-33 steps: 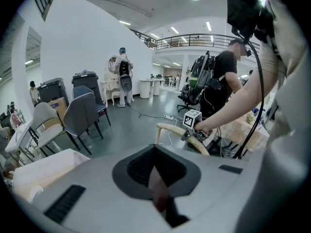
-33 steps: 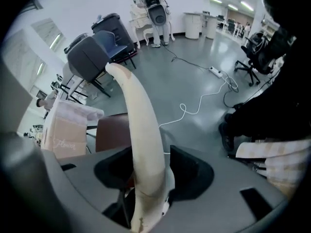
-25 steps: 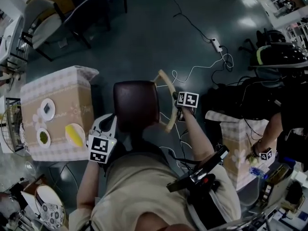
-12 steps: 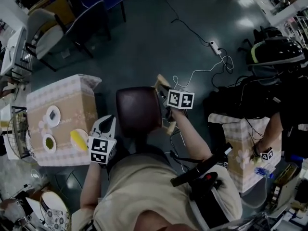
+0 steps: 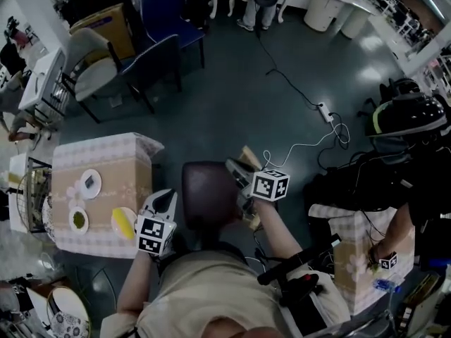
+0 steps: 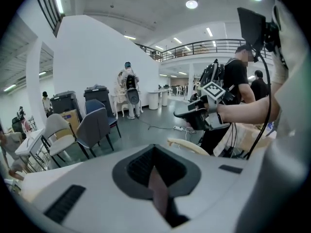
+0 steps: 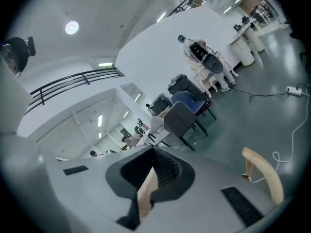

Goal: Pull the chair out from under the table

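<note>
Wooden chair back now free; right tongs raised, closed and empty, left tongs closed too.

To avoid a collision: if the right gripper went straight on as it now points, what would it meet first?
Probably the grey chair far ahead; before it the way looks free, but depth is unclear.

Desk under pale checked cloth, white plate mid-desk, green-filled plate and yellow object along its near edge
</note>
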A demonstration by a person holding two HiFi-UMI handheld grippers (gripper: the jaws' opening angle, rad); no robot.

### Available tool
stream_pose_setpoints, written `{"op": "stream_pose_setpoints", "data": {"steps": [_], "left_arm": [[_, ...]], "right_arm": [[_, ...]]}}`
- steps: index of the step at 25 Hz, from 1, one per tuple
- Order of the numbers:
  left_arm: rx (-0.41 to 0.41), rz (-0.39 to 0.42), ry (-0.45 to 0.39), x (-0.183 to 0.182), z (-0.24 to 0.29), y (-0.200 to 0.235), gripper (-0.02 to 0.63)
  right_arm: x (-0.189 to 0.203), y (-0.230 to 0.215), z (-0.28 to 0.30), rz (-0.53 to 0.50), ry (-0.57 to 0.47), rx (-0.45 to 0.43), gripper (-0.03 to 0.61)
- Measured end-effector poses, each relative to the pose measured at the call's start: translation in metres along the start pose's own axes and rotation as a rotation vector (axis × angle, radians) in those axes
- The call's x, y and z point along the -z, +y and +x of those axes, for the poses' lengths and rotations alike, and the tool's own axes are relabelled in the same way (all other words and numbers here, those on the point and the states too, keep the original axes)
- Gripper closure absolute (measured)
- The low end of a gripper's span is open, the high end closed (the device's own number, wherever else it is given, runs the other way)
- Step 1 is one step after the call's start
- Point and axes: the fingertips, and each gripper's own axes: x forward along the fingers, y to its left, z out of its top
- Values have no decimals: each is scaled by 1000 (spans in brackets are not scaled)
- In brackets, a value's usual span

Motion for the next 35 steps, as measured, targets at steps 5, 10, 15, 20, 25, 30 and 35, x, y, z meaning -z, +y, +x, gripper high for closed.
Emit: {"op": "stream_pose_setpoints", "data": {"steps": [5, 10, 15, 20, 25, 30, 35], "left_arm": [[19, 28, -30, -5, -8, 4, 609], [2, -30, -36, 17, -41, 16, 609], [55, -31, -56, 37, -52, 14, 609], [67, -41, -89, 43, -73, 23, 609], [75, -39, -85, 56, -99, 20, 609], [107, 61, -163, 40, -119, 12, 609], [173, 260, -232, 21, -137, -9, 609]], "right_arm": [[-14, 45, -10, -29, -54, -76, 568], [0, 87, -1, -20, -45, -121, 568], [16, 121, -6, -149, -63, -85, 568], [27, 151, -10, -186, -67, -74, 568], [52, 185, -16, -211, -45, -59, 568], [71, 221, -29, -278, -54, -27, 568], [101, 234, -55, -280, -53, 42, 568]]}}
